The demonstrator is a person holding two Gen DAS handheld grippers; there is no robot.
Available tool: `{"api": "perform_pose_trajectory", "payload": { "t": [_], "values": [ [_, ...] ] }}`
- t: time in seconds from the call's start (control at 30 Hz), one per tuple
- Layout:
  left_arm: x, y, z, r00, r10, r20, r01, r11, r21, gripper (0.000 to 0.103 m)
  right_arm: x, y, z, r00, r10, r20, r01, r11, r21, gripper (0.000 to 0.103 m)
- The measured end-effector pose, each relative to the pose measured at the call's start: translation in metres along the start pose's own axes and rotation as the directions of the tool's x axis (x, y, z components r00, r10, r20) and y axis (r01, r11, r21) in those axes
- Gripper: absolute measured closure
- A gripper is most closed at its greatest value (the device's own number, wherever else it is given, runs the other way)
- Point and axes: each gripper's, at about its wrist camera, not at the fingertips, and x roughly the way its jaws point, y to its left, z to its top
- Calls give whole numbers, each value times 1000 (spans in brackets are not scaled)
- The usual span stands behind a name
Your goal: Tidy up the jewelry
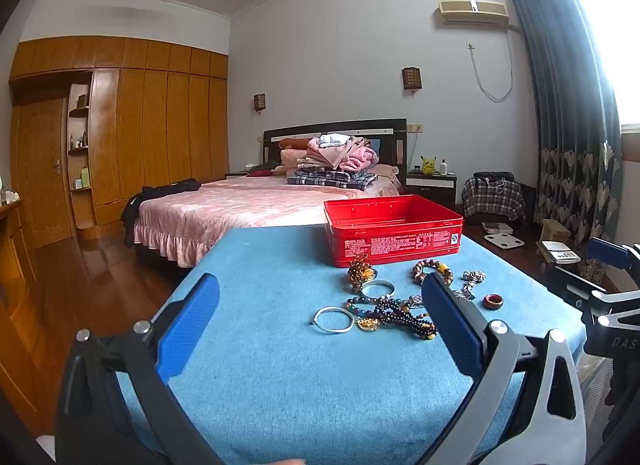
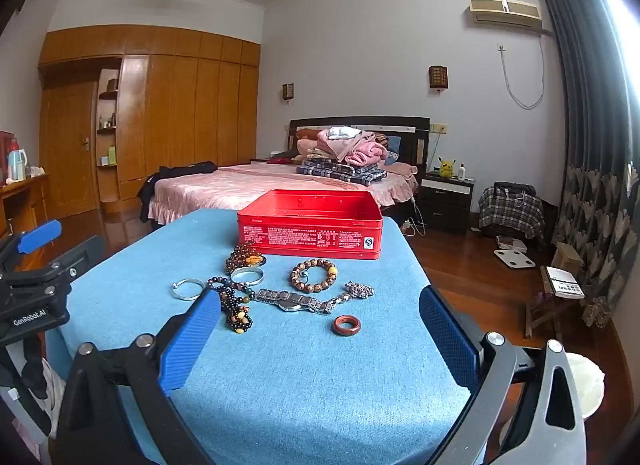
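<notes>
An open red tin box (image 1: 394,235) (image 2: 310,233) stands at the far end of the blue-covered table (image 1: 272,377) (image 2: 320,393). In front of it lie loose pieces: two silver bangles (image 1: 334,319) (image 2: 187,289), a brown bead bracelet (image 1: 434,271) (image 2: 314,275), dark bead strands (image 1: 400,317) (image 2: 236,307), a metal watch (image 2: 294,300), a silver chain (image 2: 360,289) and a red-brown ring (image 1: 493,301) (image 2: 346,325). My left gripper (image 1: 320,279) hovers open, short of the pile on its left. My right gripper (image 2: 318,295) is open too, short of the watch and ring. Neither holds anything.
The table ends just behind the box, with a pink bed (image 1: 240,205) beyond. Wooden floor drops off on both sides. A small stool (image 2: 560,293) and a white scale (image 2: 514,257) sit on the floor at right. A wardrobe (image 1: 160,125) lines the left wall.
</notes>
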Motion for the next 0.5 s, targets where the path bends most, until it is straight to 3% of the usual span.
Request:
{"api": "perform_pose_trajectory", "payload": {
  "t": [0.5],
  "values": [
    [0,0,0,1000,0,1,0,1000,0,5,0,-1,0,1000,2,0,-2,1000,4,6]
  ]
}}
